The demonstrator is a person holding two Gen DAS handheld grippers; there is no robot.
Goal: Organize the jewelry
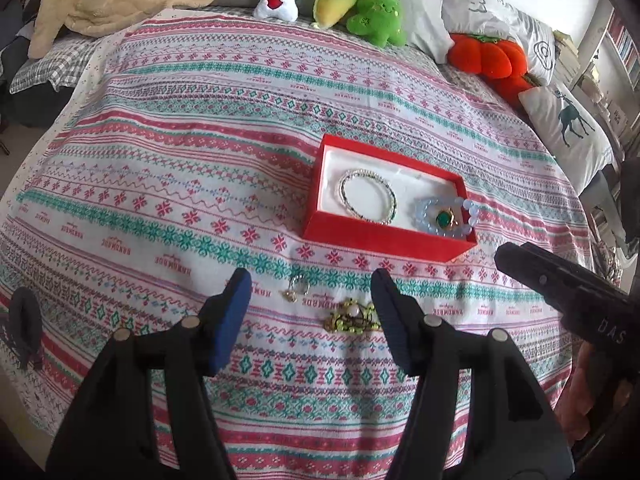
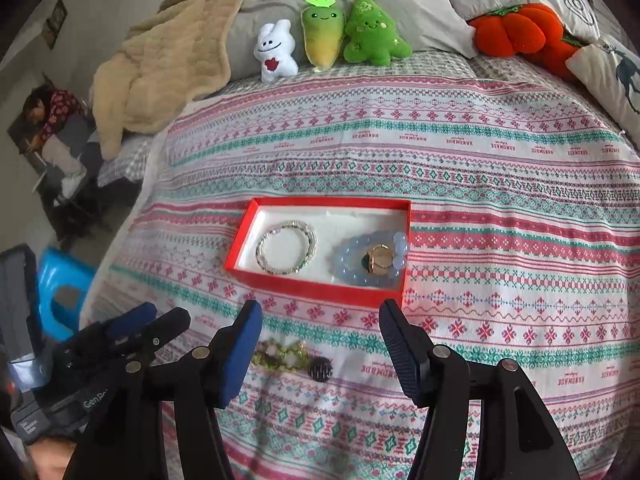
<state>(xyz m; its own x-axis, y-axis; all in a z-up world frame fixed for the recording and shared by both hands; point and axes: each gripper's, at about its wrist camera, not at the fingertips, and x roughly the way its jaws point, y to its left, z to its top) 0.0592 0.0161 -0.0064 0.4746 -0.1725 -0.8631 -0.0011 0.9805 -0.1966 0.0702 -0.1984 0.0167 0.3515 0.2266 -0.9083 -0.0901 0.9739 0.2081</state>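
Both grippers — left gripper [image 1: 310, 292], right gripper [image 2: 320, 324] — hang wide open and empty (judged poised to pick) over a green bead bracelet [image 1: 354, 316] lying outside the red box [image 1: 384, 240] — two bracelets already inside.

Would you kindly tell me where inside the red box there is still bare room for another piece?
In the red box, the white lining along the far wall, behind the beaded bracelet and the blue bracelet, is bare. A narrow strip between the two bracelets is also free. The right end is crowded: a ring sits inside the blue bracelet.
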